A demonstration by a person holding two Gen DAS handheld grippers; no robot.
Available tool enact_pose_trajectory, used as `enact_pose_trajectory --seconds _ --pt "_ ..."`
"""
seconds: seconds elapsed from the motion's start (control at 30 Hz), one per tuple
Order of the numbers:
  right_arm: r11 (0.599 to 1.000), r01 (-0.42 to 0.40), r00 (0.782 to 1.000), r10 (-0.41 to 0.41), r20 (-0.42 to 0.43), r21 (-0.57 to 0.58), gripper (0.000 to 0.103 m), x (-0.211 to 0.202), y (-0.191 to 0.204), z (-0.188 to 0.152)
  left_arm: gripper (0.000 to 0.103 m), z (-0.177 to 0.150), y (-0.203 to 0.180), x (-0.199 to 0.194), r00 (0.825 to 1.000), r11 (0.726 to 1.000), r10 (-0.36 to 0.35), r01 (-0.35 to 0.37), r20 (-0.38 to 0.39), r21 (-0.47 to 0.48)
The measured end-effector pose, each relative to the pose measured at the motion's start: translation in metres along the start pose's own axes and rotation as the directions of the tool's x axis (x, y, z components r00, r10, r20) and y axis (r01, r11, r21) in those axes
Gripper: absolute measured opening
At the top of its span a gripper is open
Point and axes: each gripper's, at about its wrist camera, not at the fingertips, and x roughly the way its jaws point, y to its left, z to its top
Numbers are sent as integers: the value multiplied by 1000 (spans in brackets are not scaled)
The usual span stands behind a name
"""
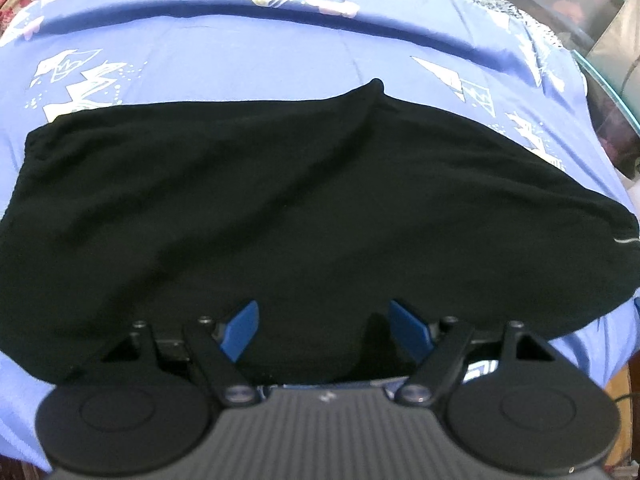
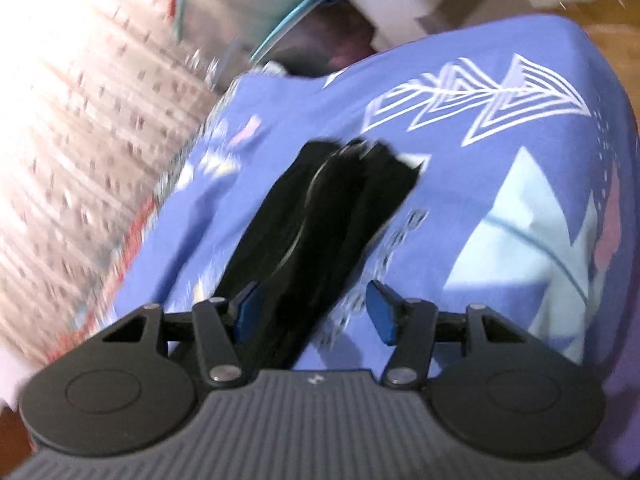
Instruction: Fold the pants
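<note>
Black pants (image 1: 280,208) — beneath left gripper (image 1: 322,326)

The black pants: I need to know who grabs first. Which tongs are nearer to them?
Hard to call. The left tongs hang open over the black pants; the right tongs, open too, straddle a narrow end of the cloth.

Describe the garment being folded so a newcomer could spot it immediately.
A blue bedsheet with white geometric prints covers the bed. On it lie the black pants, the only plain dark thing there, with one thin pale stripe near their right end.
</note>
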Motion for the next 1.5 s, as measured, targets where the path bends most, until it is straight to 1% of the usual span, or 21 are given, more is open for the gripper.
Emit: enact_pose_trajectory --seconds 0.17,0.27,0.33,0.37,0.4,0.47,0.5,0.57,0.63,0.73,0.83,0.93,1.0,1.07,1.1,1.17,1.23,1.3,1.33,1.4,1.5 --pt "991 -42 998 36 48 129 59 19 -16 29 74 6 -9 0 1000 1000 -6 6 -8 -18" --pt "989 -46 999 43 18 143 59 34 -12 44 74 11 -23 1 1000 1000 -27 27 -1 1" --pt "992 -29 1000 28 3 120 56 41 -6 48 67 13 -36 4 999 999 -34 33 7 37" --pt "995 -14 1000 15 -11 97 33 45 1 49 57 14 -43 6 999 998 -34 34 7 60" --pt "997 -3 999 5 -33 72 23 49 7 48 42 14 -47 9 999 996 -36 36 1 79" --pt "1000 -1 1000 1 -29 15 22 44 24 46 20 14 -53 21 999 994 -29 32 -36 103" --pt "999 -27 999 26 -24 -25 21 38 34 42 14 13 -52 28 998 994 -21 27 -55 104" --pt "986 -73 997 68 -35 -151 21 29 63 35 8 13 -48 31 999 995 -15 20 -50 101" --pt "941 -122 992 108 -61 -314 21 15 101 19 8 14 -45 26 999 995 -33 37 -42 89" --pt "823 -214 976 159 -148 -526 21 -5 154 -19 8 16 -35 14 996 995 -88 89 -16 48" --pt "660 -299 951 150 -270 -689 21 -13 194 -72 9 19 -29 7 991 991 -136 136 4 13" --pt "464 -344 920 -7 -392 -816 24 1 211 -135 10 21 -28 7 989 989 -145 144 3 7" --pt "310 -332 906 -159 -393 -891 33 14 205 -179 11 21 -28 7 989 989 -150 150 -3 6" --pt "145 -268 945 -151 -289 -953 39 0 201 -206 15 20 -29 5 986 986 -166 166 -7 4" --pt "108 -261 950 -148 -276 -959 49 -9 203 -209 22 20 -29 4 985 985 -172 172 -2 6" --pt "133 -319 936 -109 -334 -938 64 -28 207 -197 28 19 -31 1 984 984 -178 178 9 10" --pt "183 -376 920 -44 -390 -908 66 -47 208 -180 28 18 -31 -1 981 981 -196 196 10 8" --pt "226 -387 917 -4 -398 -894 63 -57 211 -167 28 16 -32 -2 977 977 -213 213 12 6" --pt "256 -384 920 19 -393 -887 60 -60 213 -161 28 14 -32 -3 976 976 -216 216 11 7" --pt "340 -391 916 50 -398 -856 36 -53 217 -150 28 8 -31 -6 975 975 -221 221 11 10" --pt "468 -387 907 38 -420 -794 27 -26 213 -144 28 1 -28 -12 978 978 -209 209 12 17"
